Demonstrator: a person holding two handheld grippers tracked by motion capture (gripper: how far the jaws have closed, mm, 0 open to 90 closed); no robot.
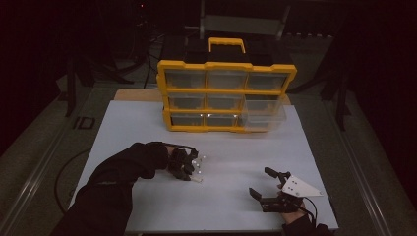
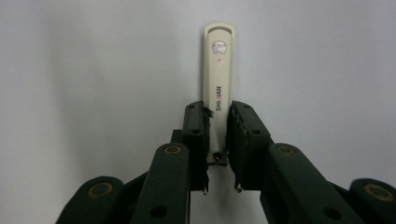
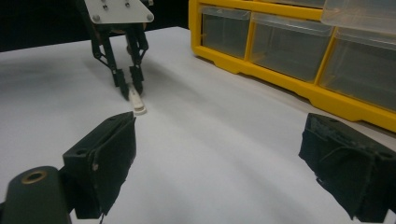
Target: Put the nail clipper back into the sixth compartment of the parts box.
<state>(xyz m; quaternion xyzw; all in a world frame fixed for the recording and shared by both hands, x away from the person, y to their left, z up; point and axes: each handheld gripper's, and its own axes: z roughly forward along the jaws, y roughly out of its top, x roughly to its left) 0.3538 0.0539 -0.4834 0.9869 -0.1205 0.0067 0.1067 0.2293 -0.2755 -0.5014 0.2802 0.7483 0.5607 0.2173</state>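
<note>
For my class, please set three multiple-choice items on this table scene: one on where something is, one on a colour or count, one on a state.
1. Where does the cream nail clipper lie?
A. On the white table
B. In a drawer
C. On top of the organizer

2. What colour is the frame of the drawer organizer?
A. Red
B. Yellow
C. Green

3. How is the left hand-held gripper?
A. Wide open above the clipper
B. Shut on the clipper
C. Shut on a drawer handle

Answers: 1 A, it rests flat on the white surface; 2 B, yellow bars edge the clear drawers; 3 B, both pads press its sides.
</note>
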